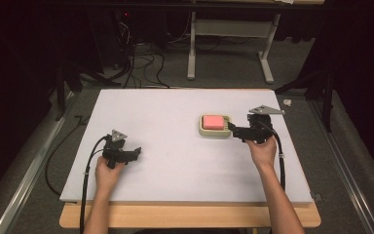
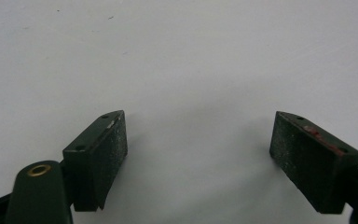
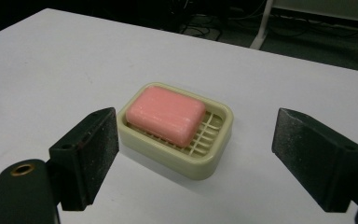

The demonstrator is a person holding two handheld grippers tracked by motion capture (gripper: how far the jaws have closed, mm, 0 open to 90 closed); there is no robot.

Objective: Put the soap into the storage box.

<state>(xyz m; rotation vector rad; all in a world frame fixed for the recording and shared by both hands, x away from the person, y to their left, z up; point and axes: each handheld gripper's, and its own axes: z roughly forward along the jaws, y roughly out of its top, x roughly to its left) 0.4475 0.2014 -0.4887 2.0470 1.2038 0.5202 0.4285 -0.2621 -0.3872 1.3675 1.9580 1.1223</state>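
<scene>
A cream soap dish (image 3: 214, 154) with a slatted grid floor sits right of centre on the white desk (image 1: 165, 165), holding a pink bar of soap (image 3: 165, 114) that lies toward the dish's left end in the right gripper view. The right gripper (image 1: 232, 128), jaws spread wide and empty, points at the dish from just beside its right edge. The left gripper (image 1: 137, 152), likewise spread wide, rests over bare desk at near left
</scene>
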